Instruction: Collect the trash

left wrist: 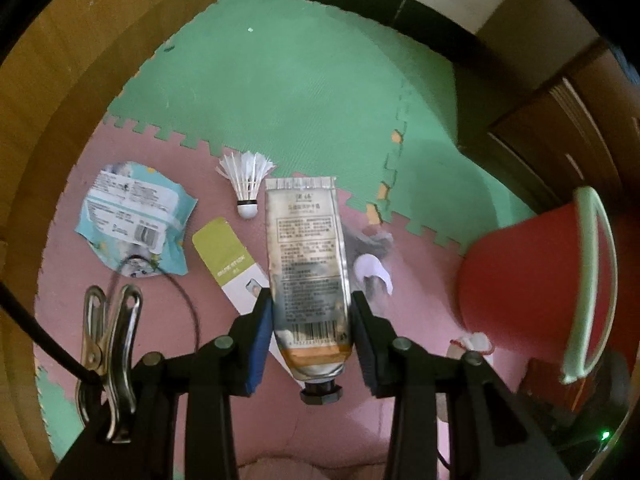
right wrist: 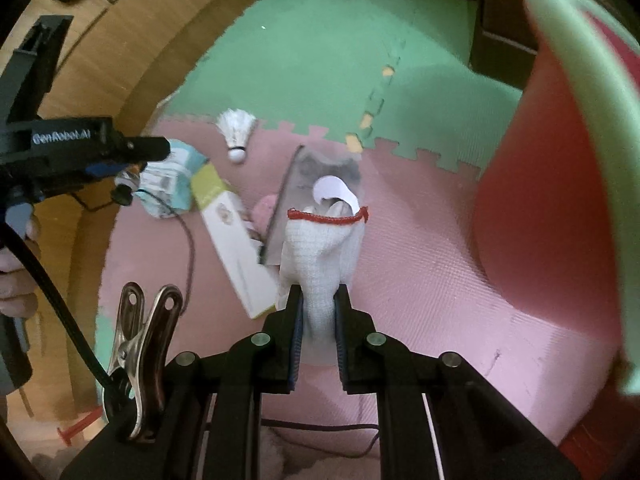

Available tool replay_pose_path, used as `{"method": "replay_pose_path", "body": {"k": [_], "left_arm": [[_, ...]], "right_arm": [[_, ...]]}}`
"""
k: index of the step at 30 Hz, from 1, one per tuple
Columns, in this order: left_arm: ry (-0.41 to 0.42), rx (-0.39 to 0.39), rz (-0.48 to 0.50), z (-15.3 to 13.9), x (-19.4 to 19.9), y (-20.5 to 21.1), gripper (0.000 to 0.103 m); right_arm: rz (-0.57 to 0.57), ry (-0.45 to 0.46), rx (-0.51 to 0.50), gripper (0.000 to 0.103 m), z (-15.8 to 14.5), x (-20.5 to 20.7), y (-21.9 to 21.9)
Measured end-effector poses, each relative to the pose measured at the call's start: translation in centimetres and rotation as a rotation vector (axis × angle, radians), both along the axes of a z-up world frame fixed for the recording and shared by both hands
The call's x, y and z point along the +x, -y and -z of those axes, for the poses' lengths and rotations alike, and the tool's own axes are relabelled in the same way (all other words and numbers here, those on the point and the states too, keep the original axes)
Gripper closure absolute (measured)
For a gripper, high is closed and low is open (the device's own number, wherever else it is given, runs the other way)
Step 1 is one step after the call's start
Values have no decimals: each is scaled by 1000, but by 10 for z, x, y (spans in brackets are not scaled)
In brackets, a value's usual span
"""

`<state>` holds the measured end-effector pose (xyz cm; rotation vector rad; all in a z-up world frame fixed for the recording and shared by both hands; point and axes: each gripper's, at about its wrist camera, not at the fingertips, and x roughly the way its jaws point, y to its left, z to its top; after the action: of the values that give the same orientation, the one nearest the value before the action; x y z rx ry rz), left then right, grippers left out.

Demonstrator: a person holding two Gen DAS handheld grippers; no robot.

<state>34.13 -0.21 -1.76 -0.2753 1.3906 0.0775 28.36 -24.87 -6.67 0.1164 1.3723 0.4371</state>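
My left gripper (left wrist: 312, 300) is shut on a silver cream tube (left wrist: 308, 248) with a black cap, held well above the pink mat. My right gripper (right wrist: 318, 292) is shut on a white knitted glove (right wrist: 320, 248) with a red cuff edge, also lifted. On the mat below lie a shuttlecock (left wrist: 248, 184), a crumpled blue wrapper (left wrist: 132, 216), a green and white box (left wrist: 228, 256) and a white paper scrap (left wrist: 374, 270) on something grey and blurred. A red bucket (left wrist: 520, 272) with a pale green rim stands to the right, close beside the glove (left wrist: 472, 344).
Pink and green foam mats (left wrist: 304, 80) cover the floor. Wooden furniture (left wrist: 60, 80) curves along the left, and dark wood panels (left wrist: 560, 120) stand at the back right. A person's hand (right wrist: 16, 276) holds the left gripper (right wrist: 152, 148). Cables trail near the bottom.
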Motion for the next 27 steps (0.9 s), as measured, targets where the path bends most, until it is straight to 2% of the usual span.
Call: {"method": "replay_pose_path", "body": {"k": [6,13,27], "left_arm": [[13,16,59,-30,-7,20,64],[25,24,123,-57,-13,44,64],[64,44,263,-96,-30,98,64]], "right_arm": [[-11,17,9,88,-39,-8,5],[-12,50,2,88,-71,-12,19],[58,97,28,88,-100,-33,55]]}}
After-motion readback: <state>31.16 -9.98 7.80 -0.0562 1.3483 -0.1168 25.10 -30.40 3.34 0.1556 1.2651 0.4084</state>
